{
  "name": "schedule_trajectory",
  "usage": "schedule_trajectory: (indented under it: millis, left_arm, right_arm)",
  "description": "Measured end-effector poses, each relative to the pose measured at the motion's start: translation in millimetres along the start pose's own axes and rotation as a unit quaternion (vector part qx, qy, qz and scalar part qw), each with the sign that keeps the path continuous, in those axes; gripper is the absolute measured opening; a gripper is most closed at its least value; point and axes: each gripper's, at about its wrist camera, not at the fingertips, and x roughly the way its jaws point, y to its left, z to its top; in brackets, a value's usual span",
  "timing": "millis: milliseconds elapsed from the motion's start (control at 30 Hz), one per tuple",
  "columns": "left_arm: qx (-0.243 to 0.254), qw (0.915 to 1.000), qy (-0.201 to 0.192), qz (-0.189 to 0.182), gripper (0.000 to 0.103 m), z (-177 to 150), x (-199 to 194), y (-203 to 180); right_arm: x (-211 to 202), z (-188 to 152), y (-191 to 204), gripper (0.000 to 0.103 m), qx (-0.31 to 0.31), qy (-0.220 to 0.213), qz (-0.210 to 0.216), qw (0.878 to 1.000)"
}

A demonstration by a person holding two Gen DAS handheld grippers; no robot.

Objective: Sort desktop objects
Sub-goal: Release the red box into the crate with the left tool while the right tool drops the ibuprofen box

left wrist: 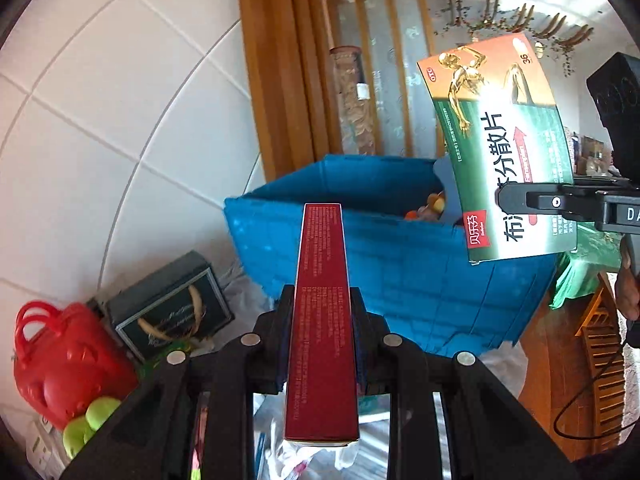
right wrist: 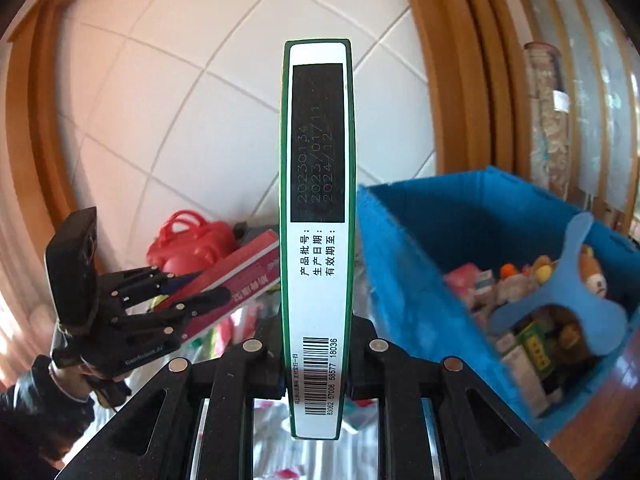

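Observation:
My left gripper [left wrist: 322,300] is shut on a long dark red box [left wrist: 322,320], held edge-up in front of the blue bin [left wrist: 400,264]. My right gripper [right wrist: 318,328] is shut on a green and white medicine box [right wrist: 318,200], held edge-up left of the blue bin [right wrist: 420,280]. In the left wrist view the right gripper [left wrist: 520,200] holds the green medicine box [left wrist: 504,152] above the bin's right rim. In the right wrist view the left gripper [right wrist: 192,292] holds the red box [right wrist: 244,276] at the left. The bin holds small boxes and plush toys.
A red plastic basket [left wrist: 56,360], green balls [left wrist: 94,420] and a dark framed box [left wrist: 172,308] lie at the left by the white tiled wall. Plastic bags [left wrist: 304,460] lie below the grippers. Wooden door frame and a tall glass jar [left wrist: 356,100] stand behind the bin.

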Motion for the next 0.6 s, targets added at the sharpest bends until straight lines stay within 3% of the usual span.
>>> schedule_trajectory:
  millis: [200,300,433,500,533,600]
  left_arm:
    - [0.014,0.9987,-0.038,-0.031,0.024,76,63,-46]
    - [0.012,0.9985,-0.040,-0.035,0.024,105,97,-65]
    - [0.004,0.9997,-0.021,-0.006,0.025,139,137,-83]
    - [-0.010,0.9998,-0.011,0.017,0.034,154,152,-85]
    - [-0.016,0.9996,-0.007,0.022,0.044,160,157,-85]
    - [-0.024,0.9994,-0.007,0.025,0.054,169,162,-87]
  right_arm:
    - [-21,37,-96,0.018,0.025,-0.014,-0.066,0.997]
    - [-4,51,-146,0.018,0.040,-0.001,-0.074,0.996]
    - [33,67,-197,0.019,0.073,0.016,-0.054,0.996]
    - [42,76,-213,0.024,0.083,0.012,-0.053,0.995]
    - [43,80,-220,0.026,0.085,0.008,-0.054,0.995]
    - [34,85,-232,0.038,0.091,-0.007,-0.050,0.995]
